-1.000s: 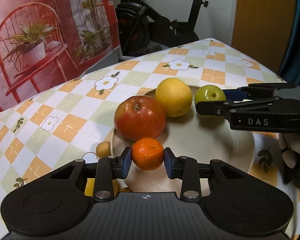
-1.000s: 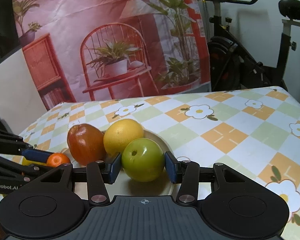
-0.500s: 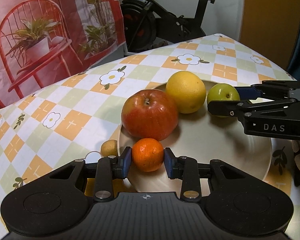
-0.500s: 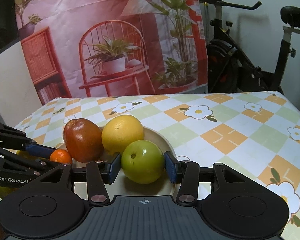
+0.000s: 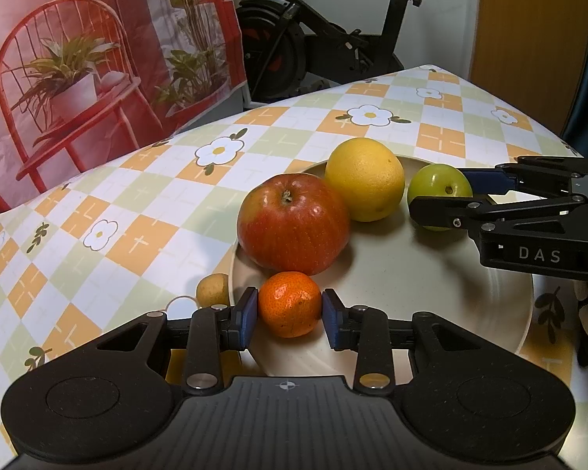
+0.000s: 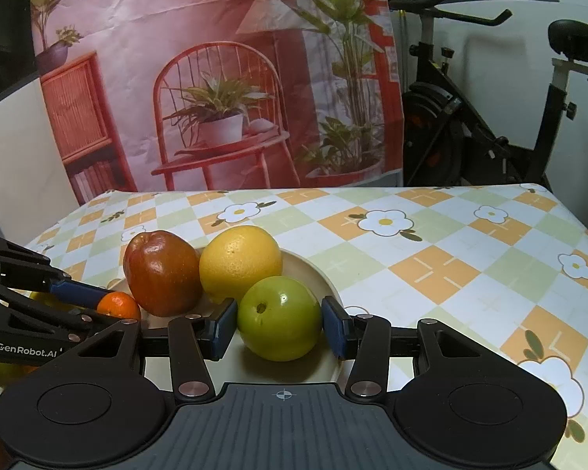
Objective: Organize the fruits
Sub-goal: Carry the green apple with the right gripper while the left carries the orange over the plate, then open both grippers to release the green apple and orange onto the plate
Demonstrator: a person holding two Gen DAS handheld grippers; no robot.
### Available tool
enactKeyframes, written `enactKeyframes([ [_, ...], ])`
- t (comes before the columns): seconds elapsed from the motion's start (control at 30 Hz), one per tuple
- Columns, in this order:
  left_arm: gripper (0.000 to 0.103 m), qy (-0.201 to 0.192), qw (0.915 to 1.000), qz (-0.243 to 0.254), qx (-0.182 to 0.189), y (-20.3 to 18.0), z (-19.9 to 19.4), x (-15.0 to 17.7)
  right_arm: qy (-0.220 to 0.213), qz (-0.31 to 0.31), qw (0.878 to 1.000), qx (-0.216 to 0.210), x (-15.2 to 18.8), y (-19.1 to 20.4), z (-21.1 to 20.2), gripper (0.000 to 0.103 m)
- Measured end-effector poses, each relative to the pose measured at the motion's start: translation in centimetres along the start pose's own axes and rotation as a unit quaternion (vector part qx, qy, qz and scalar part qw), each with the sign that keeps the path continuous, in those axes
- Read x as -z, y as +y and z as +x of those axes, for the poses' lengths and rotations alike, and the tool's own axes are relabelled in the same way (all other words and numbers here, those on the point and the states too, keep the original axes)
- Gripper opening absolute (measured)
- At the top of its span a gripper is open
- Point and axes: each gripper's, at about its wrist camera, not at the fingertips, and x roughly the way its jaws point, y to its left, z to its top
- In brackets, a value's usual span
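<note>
Blue pads of the left gripper (image 5: 290, 315) clamp a mandarin (image 5: 291, 304) at the near edge of the beige plate (image 5: 411, 297). Right gripper (image 6: 279, 324) clamps a green apple (image 6: 279, 318) on the plate's far side. Red apple (image 5: 293, 224) and yellow citrus (image 5: 365, 184) sit touching on the plate. Small yellowish fruit (image 5: 213, 289) lies on the checkered tablecloth (image 5: 137, 211) just beside the rim.

Ahead of my grippers: red chair-print backdrop (image 6: 215, 78), black exercise bike (image 6: 490, 129) right of it, white wall (image 6: 529, 51) behind.
</note>
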Motion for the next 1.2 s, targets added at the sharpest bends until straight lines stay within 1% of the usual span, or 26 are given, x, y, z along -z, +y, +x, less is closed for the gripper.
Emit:
enactKeyframes([
  [0.13, 0.038, -0.001, 1.0000, -0.003, -0.002, -0.1, -0.1, 0.1, -0.002, -0.001, 1.000, 0.001, 0.0, 0.0, 0.0, 0.044],
  [0.33, 0.038, -0.004, 1.0000, -0.005, -0.005, -0.1, -0.2, 0.1, -0.015, 0.000, 1.000, -0.003, 0.0, -0.1, -0.6, 0.048],
  [0.4, 0.041, -0.006, 0.9999, -0.008, -0.006, -0.1, -0.3, 0.0, -0.021, 0.002, 1.000, -0.008, 0.0, -0.2, -0.8, 0.052],
  [0.47, 0.046, -0.010, 0.9999, -0.011, -0.002, -0.1, -0.6, 0.0, -0.028, 0.004, 1.000, -0.014, 0.1, -0.3, -1.0, 0.054],
  [0.53, 0.047, -0.014, 0.9998, -0.014, 0.000, -0.2, -0.9, -0.1, -0.037, 0.009, 0.999, -0.019, 0.2, -0.4, -1.4, 0.057],
  [0.57, 0.049, -0.016, 0.9998, -0.014, 0.002, -0.3, -1.1, -0.1, -0.042, 0.011, 0.999, -0.019, 0.2, -0.4, -1.5, 0.061],
  [0.63, 0.051, -0.023, 0.9996, -0.016, 0.005, -0.4, -1.4, -0.2, -0.049, 0.019, 0.998, -0.022, 0.2, -0.7, -1.8, 0.062],
  [0.77, 0.051, -0.035, 0.9991, -0.022, 0.009, -0.5, -2.2, -0.3, -0.057, 0.033, 0.997, -0.028, 0.2, -1.3, -2.0, 0.064],
  [0.83, 0.052, -0.040, 0.9987, -0.029, 0.010, -0.4, -2.6, -0.3, -0.059, 0.036, 0.997, -0.028, 0.2, -1.4, -2.1, 0.066],
  [0.9, 0.052, -0.044, 0.9982, -0.039, 0.012, -0.1, -3.0, -0.2, -0.064, 0.038, 0.997, -0.029, 0.2, -1.5, -2.2, 0.072],
  [0.97, 0.052, -0.049, 0.9973, -0.051, 0.016, 0.2, -3.3, -0.2, -0.069, 0.040, 0.996, -0.031, 0.2, -1.5, -2.4, 0.073],
  [1.07, 0.053, -0.052, 0.9959, -0.073, 0.013, 0.9, -3.8, -0.1, -0.072, 0.044, 0.996, -0.034, 0.3, -1.7, -2.5, 0.075],
  [1.2, 0.056, -0.054, 0.9942, -0.092, 0.006, 1.7, -4.5, 0.1, -0.075, 0.048, 0.995, -0.037, 0.4, -1.8, -2.6, 0.076],
])
